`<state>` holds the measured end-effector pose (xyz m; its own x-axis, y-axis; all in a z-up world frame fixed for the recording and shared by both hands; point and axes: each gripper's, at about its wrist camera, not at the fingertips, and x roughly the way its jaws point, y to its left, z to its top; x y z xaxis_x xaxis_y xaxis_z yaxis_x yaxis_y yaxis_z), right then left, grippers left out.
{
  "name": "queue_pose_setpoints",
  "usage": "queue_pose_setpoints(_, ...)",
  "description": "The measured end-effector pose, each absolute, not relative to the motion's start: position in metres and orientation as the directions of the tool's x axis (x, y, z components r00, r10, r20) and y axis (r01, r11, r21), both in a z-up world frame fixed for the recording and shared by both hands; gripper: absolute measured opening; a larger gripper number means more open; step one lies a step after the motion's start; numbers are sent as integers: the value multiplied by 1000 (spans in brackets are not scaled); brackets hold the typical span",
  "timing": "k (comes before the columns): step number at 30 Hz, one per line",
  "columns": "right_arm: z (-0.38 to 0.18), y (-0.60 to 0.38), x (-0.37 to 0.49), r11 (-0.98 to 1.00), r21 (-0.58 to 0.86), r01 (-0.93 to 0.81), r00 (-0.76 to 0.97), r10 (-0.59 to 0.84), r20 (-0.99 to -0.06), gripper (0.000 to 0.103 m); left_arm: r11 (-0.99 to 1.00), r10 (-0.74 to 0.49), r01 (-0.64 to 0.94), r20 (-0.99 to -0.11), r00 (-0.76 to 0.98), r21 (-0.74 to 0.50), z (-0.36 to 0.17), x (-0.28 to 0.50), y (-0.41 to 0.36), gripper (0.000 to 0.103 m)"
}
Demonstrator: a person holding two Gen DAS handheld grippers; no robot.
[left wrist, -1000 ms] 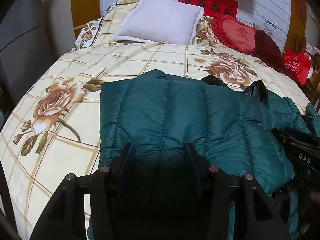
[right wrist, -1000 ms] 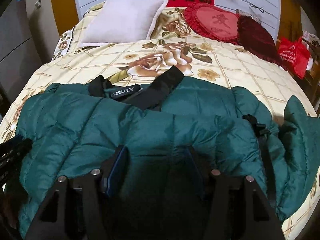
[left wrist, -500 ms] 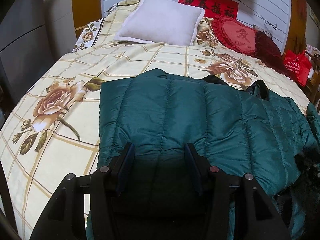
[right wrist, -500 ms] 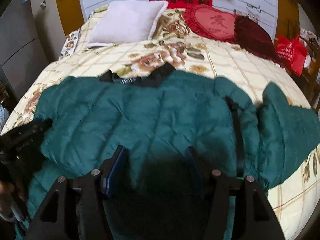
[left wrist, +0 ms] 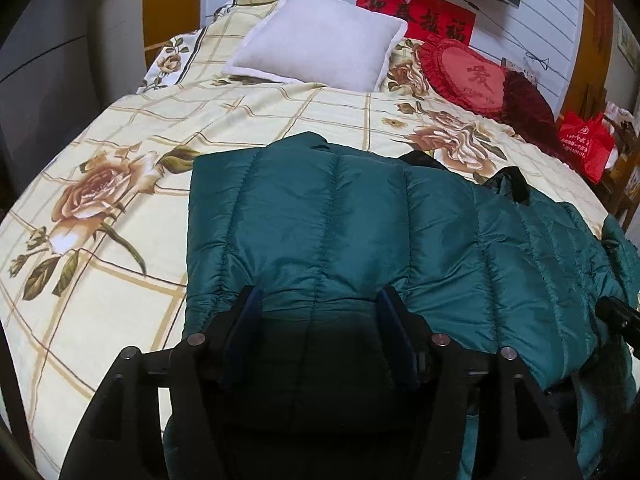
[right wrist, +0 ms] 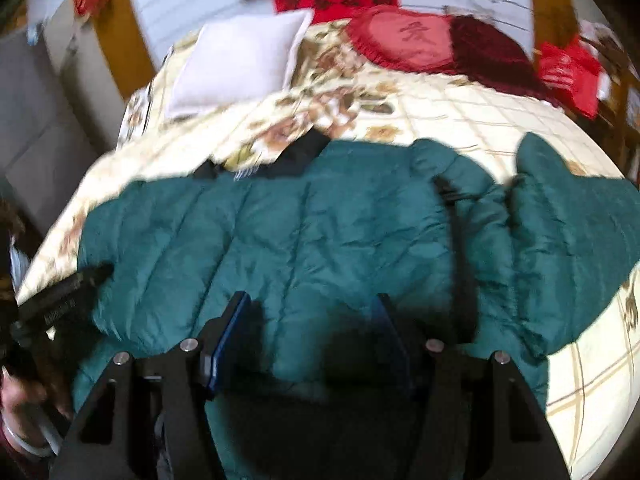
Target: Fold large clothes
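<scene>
A teal quilted down jacket (left wrist: 340,240) lies spread across the flowered bedspread (left wrist: 120,248), its long axis running crosswise to both tools, collar toward the white pillow (left wrist: 320,40) and one sleeve (right wrist: 572,232) flung out to the right. The left gripper (left wrist: 318,300) hovers over the near hem, fingers spread and holding nothing; the right gripper (right wrist: 312,304) hangs likewise parted and empty above the jacket's middle — the nearer, by appearance, to that loose sleeve, which looks like the next fold. Compared with a second ago, the right view has lifted and swung into blur — the left view has barely changed, and the jacket lies flatter.
</scene>
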<state>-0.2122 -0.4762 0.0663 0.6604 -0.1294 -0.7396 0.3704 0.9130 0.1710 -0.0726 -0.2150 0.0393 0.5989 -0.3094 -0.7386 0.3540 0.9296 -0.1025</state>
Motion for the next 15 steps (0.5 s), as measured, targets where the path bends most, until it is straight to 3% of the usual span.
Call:
queue_pose_setpoints(7,51,-469,-192,931,38,363,565,-188,-803,67,933,-302,348,-735,607,-95,46,-81,-213,74)
queue_pose_setpoints(15,86,-466,-228,937,90,338,625,-152,-766,67,917,-361,369,-706,609,-151,86,-130,-214,74)
